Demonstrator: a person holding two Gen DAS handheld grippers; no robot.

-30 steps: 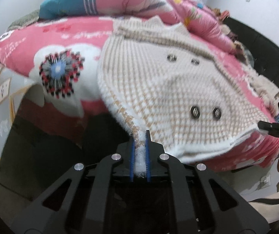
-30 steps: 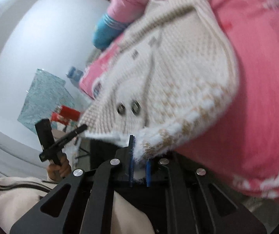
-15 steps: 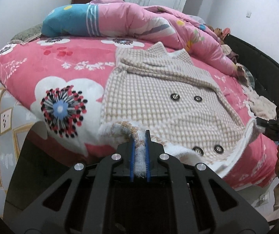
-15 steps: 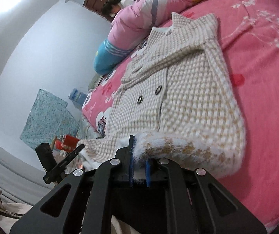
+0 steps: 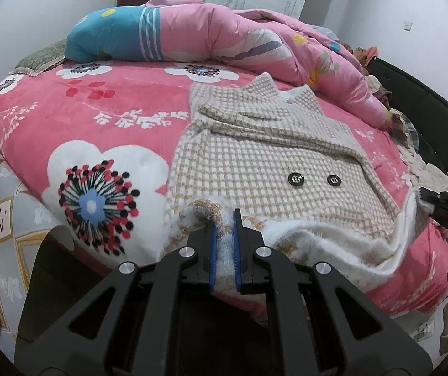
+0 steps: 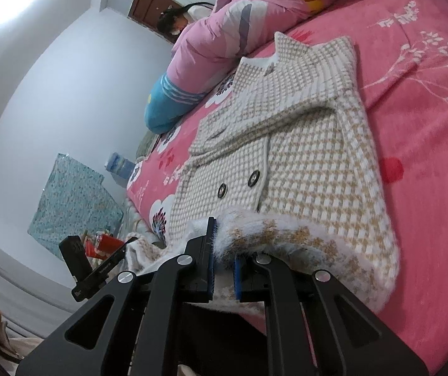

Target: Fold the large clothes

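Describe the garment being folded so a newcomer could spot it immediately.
On the pink floral bedspread, in front of the rumpled pink duvet, lies a beige-and-white checked coat. Only it has dark buttons and a fluffy white hem.

pink floral bed [image 5: 123, 106]: checked coat [image 5: 255, 163] spread flat, pink quilt [image 5: 239, 40] bunched behind.

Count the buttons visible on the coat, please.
2: buttons lie side by side on the coat front, above its folded-up hem. Others may be hidden under that fold.
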